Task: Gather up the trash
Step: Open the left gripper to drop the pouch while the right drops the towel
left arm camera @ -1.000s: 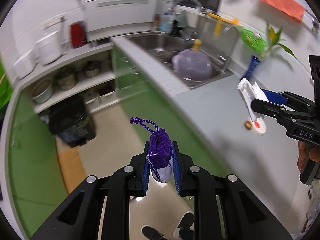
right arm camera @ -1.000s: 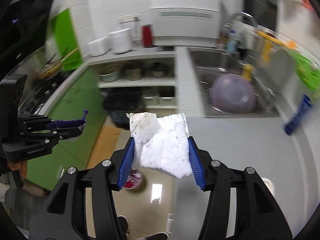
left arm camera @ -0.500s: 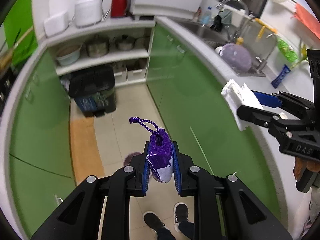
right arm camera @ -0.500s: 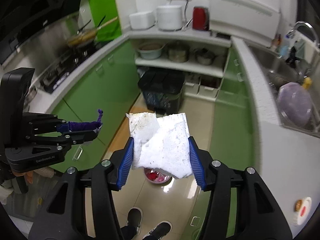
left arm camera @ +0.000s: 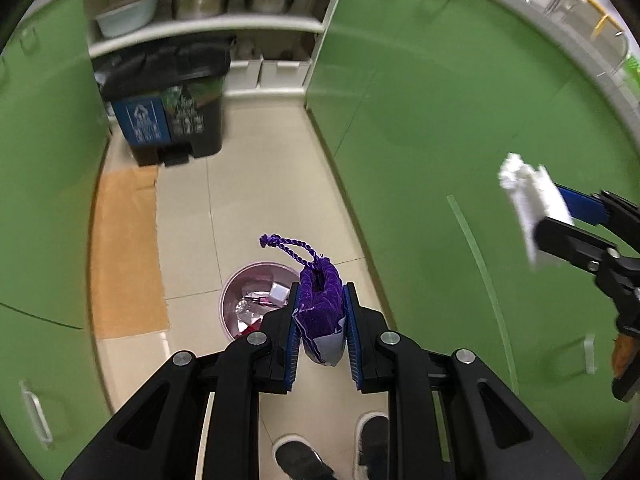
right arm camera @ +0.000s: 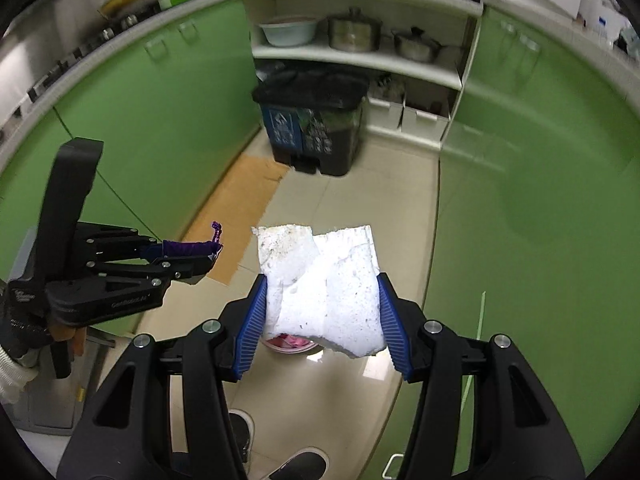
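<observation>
Both tilt floorward: left gripper (left arm camera: 320,320) (jaws opening) seemingly pinching pouch (left arm camera: 320,316), right gripper (right arm camera: 322,316) clamping foam (right arm camera: 324,292).

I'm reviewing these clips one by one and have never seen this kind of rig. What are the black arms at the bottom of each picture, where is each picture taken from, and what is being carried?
There is no robot here. A person holds a two-fingered hand-held gripper in each hand, and each carries a wide-angle camera looking along its fingers, so the black arms are the tool itself.

The left wrist view shows the left hand-held gripper with a small purple drawstring pouch between its blue pads; its jaws are opening. The right wrist view shows the right hand-held gripper clamped on a crumpled white paper towel.

Both point down at a kitchen floor between green cabinets. A round pink bin with scraps inside stands below, near the person's shoes. A black two-part waste bin stands further back.
</observation>
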### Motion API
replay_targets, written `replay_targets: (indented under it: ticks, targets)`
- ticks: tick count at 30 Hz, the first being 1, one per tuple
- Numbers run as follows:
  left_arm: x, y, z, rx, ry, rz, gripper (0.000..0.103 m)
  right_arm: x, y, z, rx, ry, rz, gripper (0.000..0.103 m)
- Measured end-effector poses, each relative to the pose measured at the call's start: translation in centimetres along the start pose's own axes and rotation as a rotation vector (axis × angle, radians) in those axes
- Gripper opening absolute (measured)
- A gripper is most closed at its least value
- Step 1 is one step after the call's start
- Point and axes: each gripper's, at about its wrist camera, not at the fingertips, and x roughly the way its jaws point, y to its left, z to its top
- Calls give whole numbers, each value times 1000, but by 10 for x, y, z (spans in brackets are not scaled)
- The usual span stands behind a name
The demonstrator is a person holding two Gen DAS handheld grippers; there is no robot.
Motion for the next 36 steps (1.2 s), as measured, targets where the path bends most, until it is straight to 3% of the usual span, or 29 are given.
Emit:
replay_targets:
  ticks: [1,3,5,6,11,22,25,26,31,36]
  targets:
    - [12,4,-2,-4,1,3,30,10,-3,-6,2,1,-2,53]
    - [39,13,-7,-15,7,4,32,34,-10,-19,5,8,-7,53]
    - [56,22,-11,-25,10,9,82,54,-14,-29,7,14,-10,53]
    - [62,26,-12,-30,-6,13,98,62,-16,-33,10,18,-10,53]
    - [70,40,-8,-65,-11,40,98,87,-14,-40,-2,38,-1,53]
    - [1,75,-6,-155,-90,77,98,126,30,-8,-70,92,110,58]
    - [-10,87,-9,-175,-112,92,98,142,44,-1,-94,94,131,77]
    - [-13,91,-10,-180,-120,97,98,146,46,0,-94,97,133,98]
    - [-21,104,-16,-204,-148,113,98,170,55,1,-93,120,140,100]
    - [-32,98,-14,-216,-147,103,98,160,56,2,-86,124,130,100]
